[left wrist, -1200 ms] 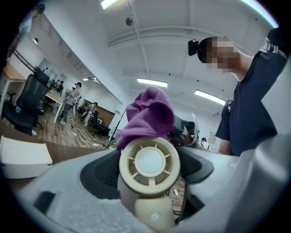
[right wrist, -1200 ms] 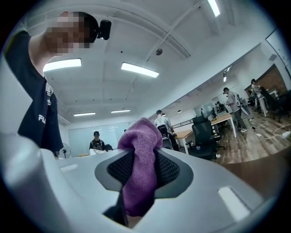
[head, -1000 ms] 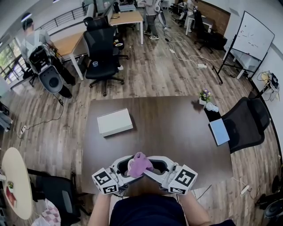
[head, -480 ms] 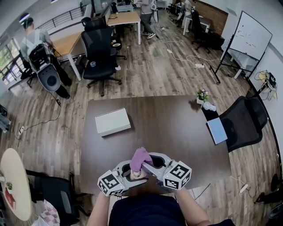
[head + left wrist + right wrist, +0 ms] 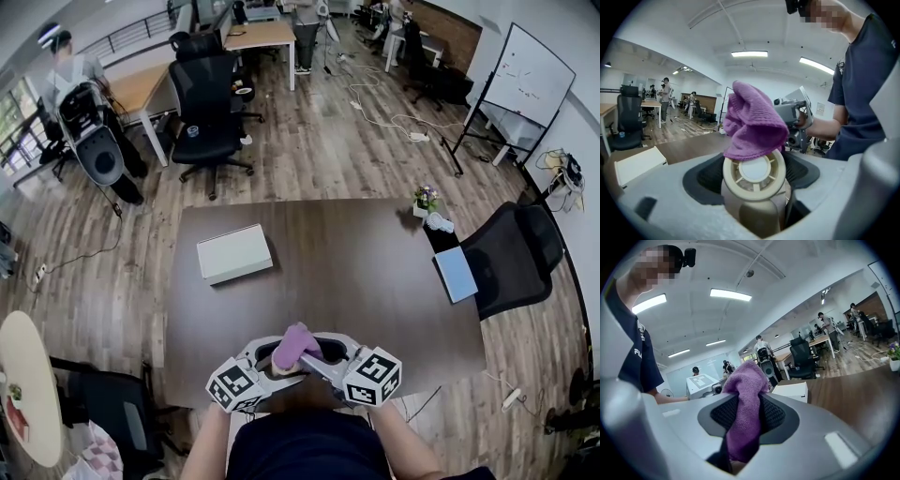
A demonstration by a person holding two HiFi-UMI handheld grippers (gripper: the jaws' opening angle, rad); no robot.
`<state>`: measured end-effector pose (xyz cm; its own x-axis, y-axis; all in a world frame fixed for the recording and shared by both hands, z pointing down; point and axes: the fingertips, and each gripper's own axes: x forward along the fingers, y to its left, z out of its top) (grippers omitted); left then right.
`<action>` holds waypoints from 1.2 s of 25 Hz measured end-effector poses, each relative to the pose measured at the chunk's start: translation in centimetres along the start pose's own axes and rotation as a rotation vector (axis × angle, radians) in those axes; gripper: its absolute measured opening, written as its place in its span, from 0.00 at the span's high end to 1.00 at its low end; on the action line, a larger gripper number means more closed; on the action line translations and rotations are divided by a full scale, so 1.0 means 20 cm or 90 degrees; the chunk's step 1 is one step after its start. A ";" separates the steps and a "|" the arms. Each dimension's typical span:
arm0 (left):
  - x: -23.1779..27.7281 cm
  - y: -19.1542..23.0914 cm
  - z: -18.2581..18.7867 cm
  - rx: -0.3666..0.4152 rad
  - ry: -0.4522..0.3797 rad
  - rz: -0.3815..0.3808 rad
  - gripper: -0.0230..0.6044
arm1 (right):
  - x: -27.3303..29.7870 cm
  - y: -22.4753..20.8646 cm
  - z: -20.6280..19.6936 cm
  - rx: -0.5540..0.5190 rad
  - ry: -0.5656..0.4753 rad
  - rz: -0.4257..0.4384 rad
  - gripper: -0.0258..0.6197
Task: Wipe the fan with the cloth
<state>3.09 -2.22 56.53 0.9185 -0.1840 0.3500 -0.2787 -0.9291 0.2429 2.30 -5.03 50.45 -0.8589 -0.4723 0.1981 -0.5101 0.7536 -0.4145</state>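
A small cream fan [image 5: 753,176] with a round slatted head stands between the black pads of my left gripper [image 5: 752,164], which is shut on it. A purple cloth [image 5: 754,122] lies over the top of the fan's head. My right gripper [image 5: 745,416] is shut on that cloth [image 5: 745,394], which bunches up between its pads. In the head view both grippers meet over the table's near edge, close to the person's body: left gripper [image 5: 272,364], right gripper [image 5: 321,356], cloth [image 5: 295,343] between them. The fan is mostly hidden there.
On the brown table [image 5: 375,281] a white box [image 5: 234,253] lies at the far left. A small flower pot [image 5: 425,200] and a white object [image 5: 441,223] sit at the far right corner. A black chair [image 5: 516,253] bearing a pale blue pad [image 5: 455,274] stands at the right.
Both grippers have sunk a little and drawn closer together, turning slightly. The cloth stays on the fan, and both grips look the same.
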 end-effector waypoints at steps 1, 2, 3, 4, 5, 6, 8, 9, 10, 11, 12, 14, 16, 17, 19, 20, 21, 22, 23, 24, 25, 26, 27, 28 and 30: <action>0.00 0.01 -0.01 -0.003 0.001 0.005 0.37 | -0.01 0.01 -0.01 -0.001 0.007 0.007 0.76; 0.00 0.02 -0.02 -0.005 0.004 0.010 0.37 | -0.01 0.02 -0.03 -0.003 0.015 0.014 0.76; 0.00 0.04 -0.03 -0.005 0.008 0.015 0.37 | -0.01 0.03 -0.05 -0.004 0.025 0.020 0.76; 0.00 0.05 -0.05 -0.004 0.016 0.021 0.37 | -0.02 0.04 -0.08 -0.005 0.035 0.024 0.76; 0.01 0.06 -0.07 0.005 0.028 0.029 0.37 | -0.02 0.04 -0.10 -0.005 0.046 0.025 0.76; 0.01 0.08 -0.09 0.022 0.046 0.042 0.37 | -0.02 0.04 -0.13 -0.008 0.057 0.024 0.76; 0.02 0.11 -0.13 0.063 0.086 0.067 0.37 | -0.03 0.02 -0.17 -0.014 0.078 0.014 0.76; 0.03 0.13 -0.16 0.071 0.100 0.074 0.37 | -0.04 0.01 -0.19 -0.013 0.085 0.009 0.76; 0.04 0.14 -0.18 0.072 0.110 0.076 0.37 | -0.05 0.01 -0.21 -0.007 0.088 0.003 0.76; 0.06 0.16 -0.22 0.072 0.120 0.077 0.37 | -0.06 0.00 -0.23 0.001 0.088 -0.002 0.76; 0.07 0.17 -0.26 0.074 0.131 0.078 0.37 | -0.06 0.00 -0.25 0.009 0.090 -0.007 0.76; 0.12 0.20 -0.37 0.089 0.161 0.083 0.37 | -0.08 -0.02 -0.30 0.013 0.098 -0.023 0.76; 0.17 0.23 -0.49 0.100 0.194 0.086 0.37 | -0.09 -0.05 -0.35 0.006 0.112 -0.049 0.76; 0.19 0.24 -0.55 0.098 0.209 0.087 0.37 | -0.10 -0.07 -0.38 0.004 0.120 -0.061 0.76; 0.22 0.26 -0.64 0.085 0.230 0.086 0.37 | -0.10 -0.11 -0.44 0.002 0.137 -0.083 0.76; 0.24 0.27 -0.68 0.079 0.238 0.085 0.37 | -0.11 -0.13 -0.48 0.002 0.145 -0.093 0.76; 0.26 0.28 -0.72 0.077 0.246 0.085 0.37 | -0.11 -0.15 -0.51 0.003 0.154 -0.104 0.76; 0.28 0.30 -0.76 0.078 0.255 0.085 0.37 | -0.11 -0.18 -0.55 0.005 0.161 -0.116 0.76; 0.30 0.31 -0.80 0.080 0.265 0.084 0.37 | -0.12 -0.21 -0.59 0.010 0.168 -0.130 0.76; 0.33 0.32 -0.84 0.082 0.275 0.083 0.37 | -0.13 -0.25 -0.63 0.018 0.174 -0.145 0.76; 0.35 0.33 -0.88 0.082 0.285 0.081 0.37 | -0.14 -0.28 -0.67 0.029 0.179 -0.160 0.76; 0.36 0.34 -0.92 0.081 0.295 0.080 0.37 | -0.15 -0.30 -0.71 0.042 0.183 -0.172 0.76; 0.37 0.35 -0.96 0.081 0.308 0.080 0.37 | -0.15 -0.32 -0.76 0.056 0.187 -0.181 0.76; 0.38 0.37 -1.00 0.082 0.322 0.079 0.37 | -0.14 -0.34 -0.80 0.068 0.192 -0.189 0.76; 0.39 0.39 -1.09 0.093 0.355 0.078 0.37 | -0.13 -0.36 -0.90 0.085 0.207 -0.204 0.76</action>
<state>2.04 -3.94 80.83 0.5844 -0.1331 0.8005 -0.2952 -0.9538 0.0569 7.44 -1.03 68.90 -0.6395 -0.4887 0.5935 -0.7601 0.5178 -0.3927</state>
